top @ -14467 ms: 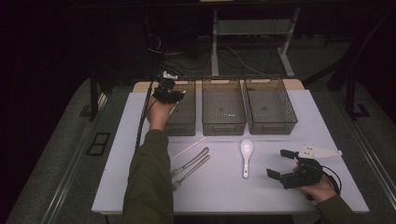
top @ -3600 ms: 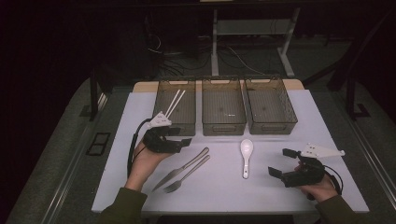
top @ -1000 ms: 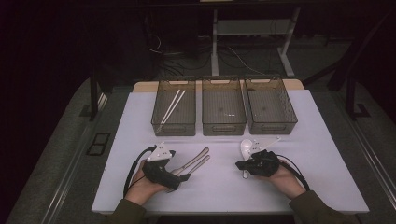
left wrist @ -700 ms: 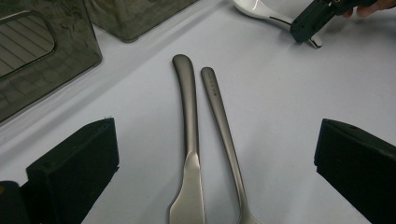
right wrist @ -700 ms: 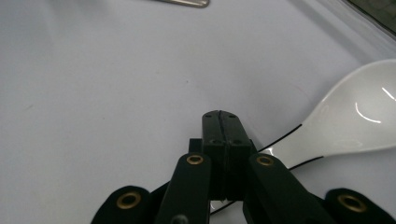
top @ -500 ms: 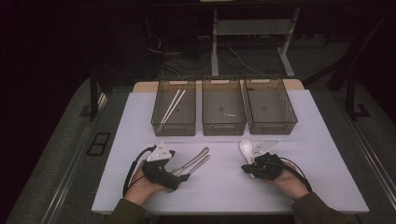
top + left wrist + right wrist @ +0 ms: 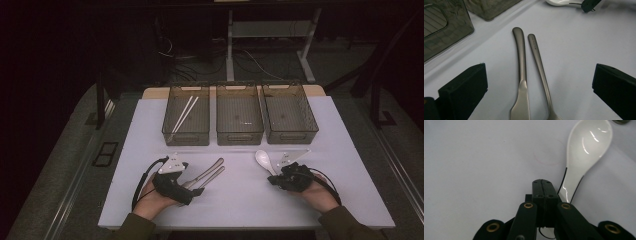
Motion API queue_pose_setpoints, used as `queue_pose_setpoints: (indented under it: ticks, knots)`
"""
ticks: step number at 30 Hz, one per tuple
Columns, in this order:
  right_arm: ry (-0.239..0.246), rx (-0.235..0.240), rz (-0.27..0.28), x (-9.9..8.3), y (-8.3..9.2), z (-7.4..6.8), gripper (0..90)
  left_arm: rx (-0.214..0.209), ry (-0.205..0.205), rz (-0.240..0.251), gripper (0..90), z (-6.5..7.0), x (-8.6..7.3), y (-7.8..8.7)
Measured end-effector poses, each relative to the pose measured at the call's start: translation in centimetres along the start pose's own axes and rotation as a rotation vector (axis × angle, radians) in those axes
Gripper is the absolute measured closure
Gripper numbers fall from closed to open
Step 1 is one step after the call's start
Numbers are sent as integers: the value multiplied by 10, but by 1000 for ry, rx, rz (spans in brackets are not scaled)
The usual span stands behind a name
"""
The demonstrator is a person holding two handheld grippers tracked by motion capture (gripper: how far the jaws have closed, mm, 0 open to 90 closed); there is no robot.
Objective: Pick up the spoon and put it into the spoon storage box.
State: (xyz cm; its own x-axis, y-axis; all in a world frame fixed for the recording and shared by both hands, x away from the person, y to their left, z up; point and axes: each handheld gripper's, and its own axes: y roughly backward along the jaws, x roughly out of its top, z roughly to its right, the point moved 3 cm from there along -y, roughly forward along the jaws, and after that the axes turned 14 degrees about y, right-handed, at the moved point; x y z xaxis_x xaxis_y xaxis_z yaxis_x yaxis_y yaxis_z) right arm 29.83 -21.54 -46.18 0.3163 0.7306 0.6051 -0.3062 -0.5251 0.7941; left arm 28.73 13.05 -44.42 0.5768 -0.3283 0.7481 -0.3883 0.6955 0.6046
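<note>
High view: left hand-held gripper (image 7: pixel 192 187) sits at two metal utensils (image 7: pixel 207 175); right hand-held gripper (image 7: pixel 272 179) by white spoon (image 7: pixel 263 160) on the surface (image 7: pixel 240 200).
Left gripper view: jaws wide; tiny handle marks, maybe writing, unreadable.
Right gripper view: jaws closed, empty, spoon just beside.

**Black grippers, olive sleeves**

Each hand carries a matte black gripper. The left gripper (image 7: pixel 192 187) bears a grey three-cornered plate and a looping black cable, its jaws blocky black pads. The right gripper (image 7: pixel 543 185) shows brass-coloured pivot pins on black linkage bars and small screws. Both sleeves are olive green.
</note>
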Motion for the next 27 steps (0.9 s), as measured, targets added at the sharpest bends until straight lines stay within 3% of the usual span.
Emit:
queue_pose_setpoints:
  ticks: [27]
  knots:
    - [-73,-89,-23,-19,14,31,898,-7,-13,-5,0,0,-1,-1]
